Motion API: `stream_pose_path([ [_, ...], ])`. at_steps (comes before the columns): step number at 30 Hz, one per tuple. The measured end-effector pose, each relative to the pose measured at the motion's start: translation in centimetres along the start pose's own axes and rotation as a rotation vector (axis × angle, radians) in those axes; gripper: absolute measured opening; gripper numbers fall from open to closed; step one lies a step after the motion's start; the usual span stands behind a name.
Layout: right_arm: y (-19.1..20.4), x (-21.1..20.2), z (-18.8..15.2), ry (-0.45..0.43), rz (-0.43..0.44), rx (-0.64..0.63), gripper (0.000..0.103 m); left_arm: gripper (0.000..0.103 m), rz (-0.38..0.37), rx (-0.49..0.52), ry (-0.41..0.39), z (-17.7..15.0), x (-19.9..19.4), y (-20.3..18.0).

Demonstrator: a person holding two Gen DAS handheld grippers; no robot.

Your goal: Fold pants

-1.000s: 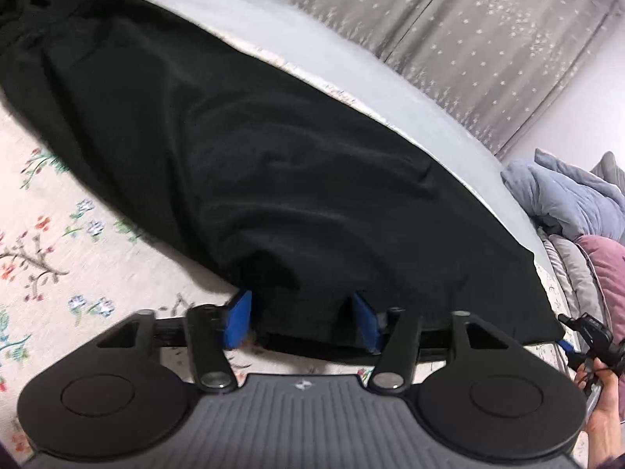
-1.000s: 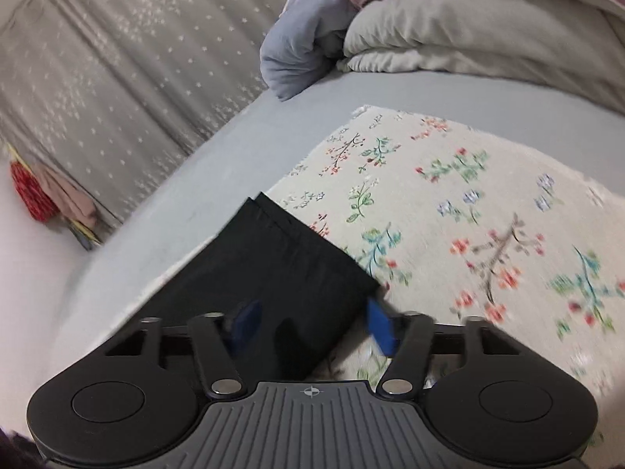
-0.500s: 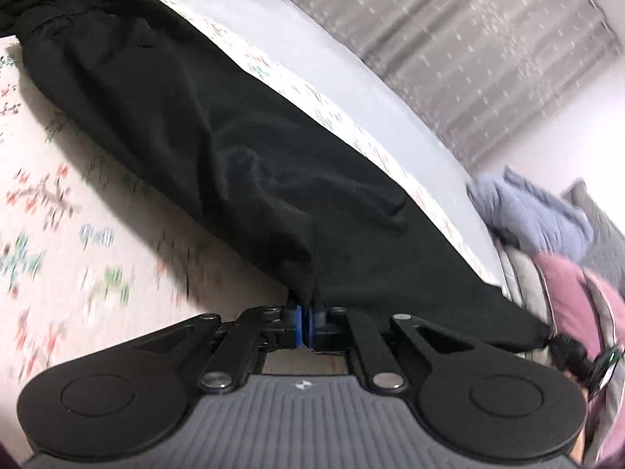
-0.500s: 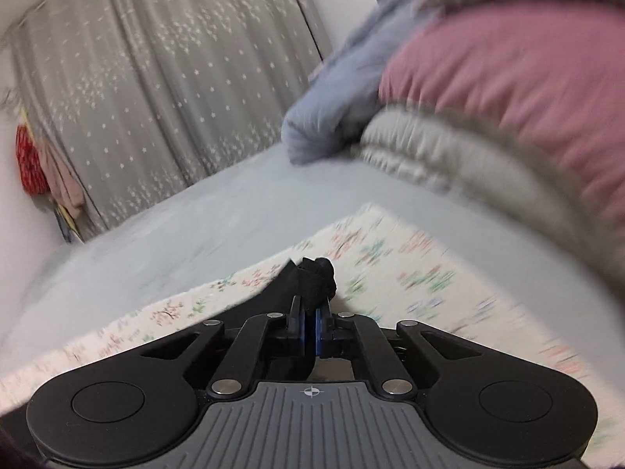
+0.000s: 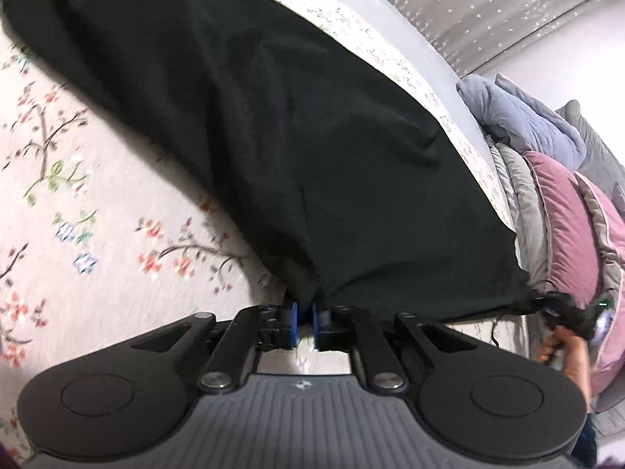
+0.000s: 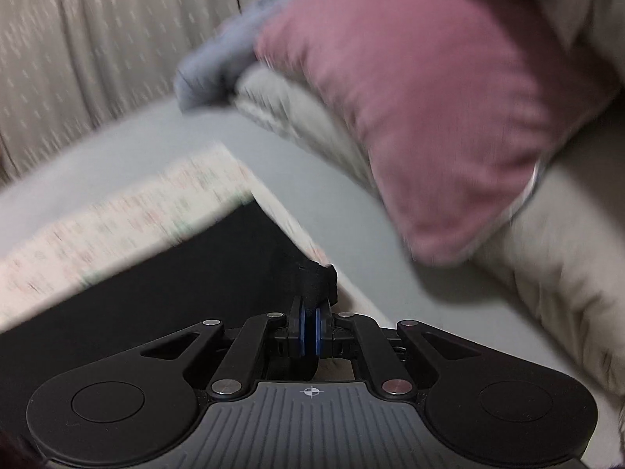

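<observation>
Both grippers have a pinch on the hem end of the black pants [image 5: 297, 148]. The left gripper [image 5: 305, 322] jaws are easing apart slightly, cloth between them; the right gripper [image 6: 309, 330] jaws are nearly closed on a corner. Beyond the jaws, the pants stretch across the floral bedspread [image 5: 97, 203]. I'd keep both corners level and taut while carrying them over.

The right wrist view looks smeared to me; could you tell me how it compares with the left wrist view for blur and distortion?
Right wrist view: heavy motion blur smears the pink pillow and floral sheet; only the right gripper, pinching the black pants, stays sharp. Left wrist view: milder blur on the floral print, pants readable, fisheye bending the curtain and bed edge.
</observation>
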State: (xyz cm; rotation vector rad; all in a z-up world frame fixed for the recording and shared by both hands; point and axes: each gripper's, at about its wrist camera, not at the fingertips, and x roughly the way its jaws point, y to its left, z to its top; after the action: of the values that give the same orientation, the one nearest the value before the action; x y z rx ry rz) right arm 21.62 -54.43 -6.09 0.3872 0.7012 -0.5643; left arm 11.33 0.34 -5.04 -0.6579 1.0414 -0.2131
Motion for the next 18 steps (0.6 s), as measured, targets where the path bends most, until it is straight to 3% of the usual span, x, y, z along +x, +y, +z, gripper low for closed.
stream_pose_path([
  [3, 0.3, 0.7, 0.2, 0.023, -0.024, 0.011, 0.015, 0.039, -0.006, 0.026, 0.005, 1.0, -2.3, 1.0],
  [7, 1.2, -4.5, 2.3, -0.145, -0.034, 0.015, 0.019, 0.04, 0.022, 0.018, -0.077, 2.8, -6.9, 5.4],
  [10, 2.9, -10.2, 3.8, -0.261, -0.008, -0.072, 0.02, 0.046, 0.086, -0.109, -0.221, 7.1, -10.1, 9.8],
  [12, 4.3, -14.8, 4.7, -0.305, 0.088, -0.107, 0.023, 0.056, 0.142, -0.171, -0.351, 9.5, -12.3, 12.7],
  [13, 4.8, -16.6, 4.9, -0.318, 0.14, -0.119, 0.031, 0.062, 0.179, -0.206, -0.395, 10.7, -13.2, 14.2],
  [16, 6.5, -22.4, 4.8, -0.309, 0.368, -0.131, 0.052, 0.066, 0.18, -0.337, -0.428, 13.1, -14.5, 18.1],
  [18, 7.5, -24.4, 3.7, -0.268, 0.468, -0.124, 0.066, 0.076, 0.197, -0.33, -0.431, 15.1, -13.4, 18.7],
])
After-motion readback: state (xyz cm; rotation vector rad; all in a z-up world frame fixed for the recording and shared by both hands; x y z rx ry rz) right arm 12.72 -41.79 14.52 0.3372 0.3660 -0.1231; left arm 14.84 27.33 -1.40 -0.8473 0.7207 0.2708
